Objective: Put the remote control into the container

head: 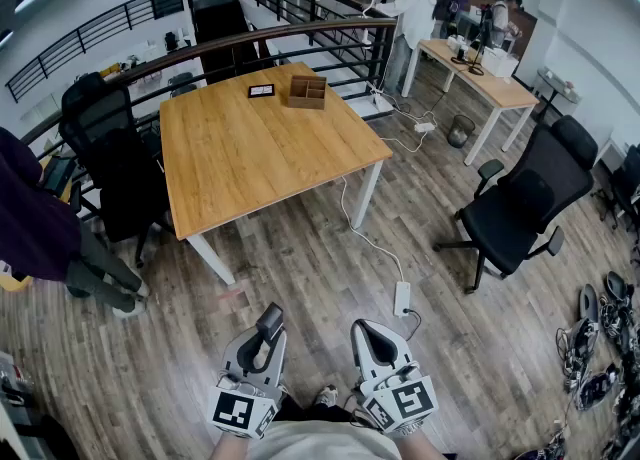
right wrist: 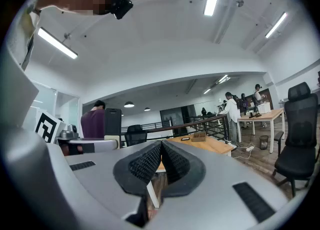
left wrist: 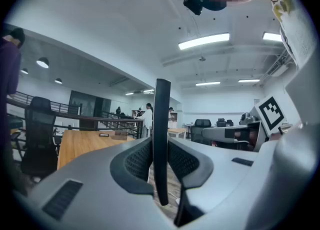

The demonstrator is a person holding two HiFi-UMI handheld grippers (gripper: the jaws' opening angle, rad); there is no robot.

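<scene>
A thin black slab [left wrist: 160,124], seen edge-on, sticks up between the pads of my left gripper [left wrist: 160,150]; it looks like the remote control [head: 271,318]. The left gripper [head: 268,330] is shut on it, low in the head view above the wood floor. Beside it my right gripper [head: 367,336] is shut with nothing in it, its pads meeting in the right gripper view [right wrist: 161,152]. The wooden container [head: 307,91] stands near the far edge of the wooden table [head: 250,163], well away from both grippers. It also shows small in both gripper views [left wrist: 120,134] [right wrist: 198,136].
A small black-framed flat item [head: 261,91] lies left of the container. Black office chairs stand at the right [head: 520,208] and left [head: 105,148]. A person in purple [head: 30,218] is at the left. A power strip [head: 402,298] and cable lie on the floor. A railing [head: 300,33] runs behind the table.
</scene>
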